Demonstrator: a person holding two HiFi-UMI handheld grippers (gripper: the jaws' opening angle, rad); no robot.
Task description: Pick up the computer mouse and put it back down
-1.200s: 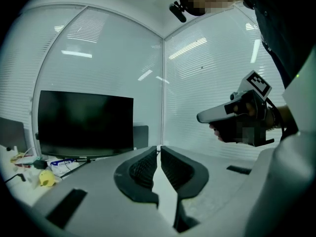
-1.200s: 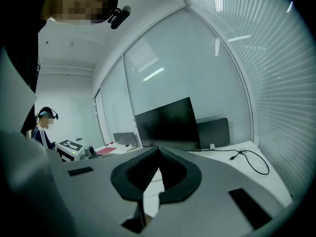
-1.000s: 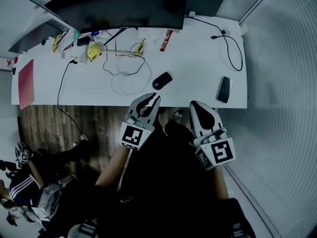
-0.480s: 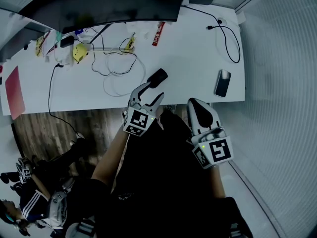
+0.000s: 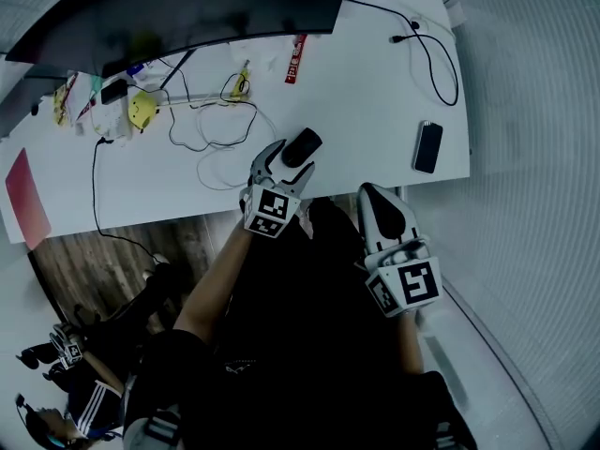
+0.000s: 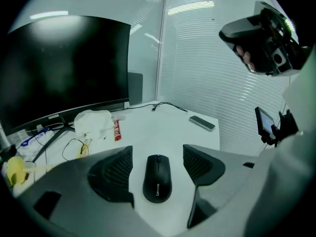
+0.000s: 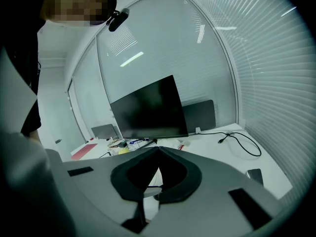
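A black computer mouse [image 5: 303, 145] lies flat on the white desk [image 5: 375, 101] near its front edge. My left gripper [image 5: 285, 160] reaches over that edge, and its jaws have just been opening. In the left gripper view the mouse [image 6: 157, 177] lies on the desk between the two wide-apart pads [image 6: 112, 174], with a white gap on each side, so neither pad touches it. My right gripper [image 5: 379, 202] hangs shut in front of the desk's edge, off to the right of the mouse. Its tips meet in the right gripper view [image 7: 159, 150] with nothing between them.
A dark monitor [image 5: 187, 7] stands along the back of the desk. Loose cables [image 5: 220, 125], a yellow object [image 5: 142, 109] and a red packet [image 5: 294, 59] lie left of and behind the mouse. A phone [image 5: 427, 146] lies at the right, and a red folder [image 5: 26, 204] at the far left.
My left gripper has moved forward and down from in front of the desk onto it, and its jaws have opened around the mouse. The right gripper has shifted only slightly.
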